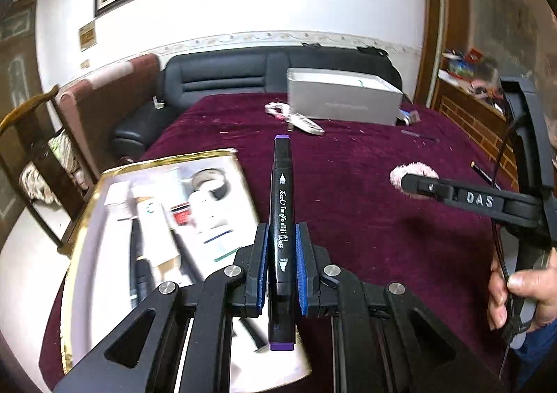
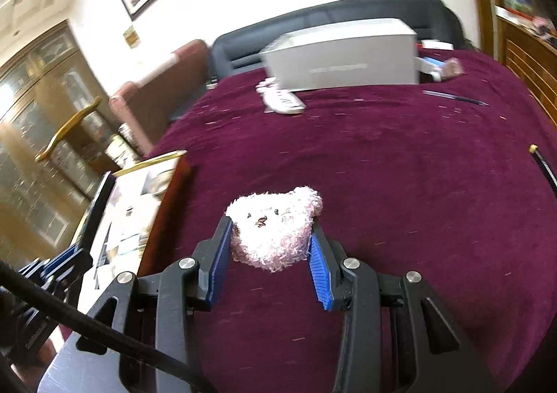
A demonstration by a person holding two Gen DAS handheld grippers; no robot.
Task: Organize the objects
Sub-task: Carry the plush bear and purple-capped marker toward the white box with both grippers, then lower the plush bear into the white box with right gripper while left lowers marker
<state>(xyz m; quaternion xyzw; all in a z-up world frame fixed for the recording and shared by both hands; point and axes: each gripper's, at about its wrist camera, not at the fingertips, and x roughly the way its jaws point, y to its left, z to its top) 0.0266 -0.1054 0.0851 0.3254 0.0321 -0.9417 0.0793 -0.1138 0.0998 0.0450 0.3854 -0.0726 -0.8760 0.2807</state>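
A black art marker (image 1: 281,239) with purple end caps is pinched between the blue pads of the left gripper (image 1: 282,229), lying along the fingers with its fine end pointing away and its broad end back toward the camera. It is held above the right edge of a gold-rimmed tray (image 1: 87,205) that sits at the near left of the worktop (image 1: 365,218). The tray holds white tubes, a roll of dark tape and other small items, blurred in both views.

To the right, a fluffy pale pink plush toy (image 2: 275,225) rests on the maroon cloth that covers the worktop. The right gripper (image 2: 273,229) stands spread with one blue pad on each side of the toy; its fingertips sit right beside the fluff, and whether they press it cannot be told. In the left wrist view that gripper appears from the side, its tip over the toy, with the person's hand (image 1: 515,292) on its handle.

Farther back on the worktop stands a grey rectangular box (image 1: 343,98). Just in front of its left corner lies a white remote control (image 1: 306,124) beside a small pink and white item. A thin dark pen (image 2: 456,97) lies to the box's right, and a black rod with a gold tip (image 2: 543,166) lies near the right edge. Behind the worktop is a dark sofa (image 1: 222,74).
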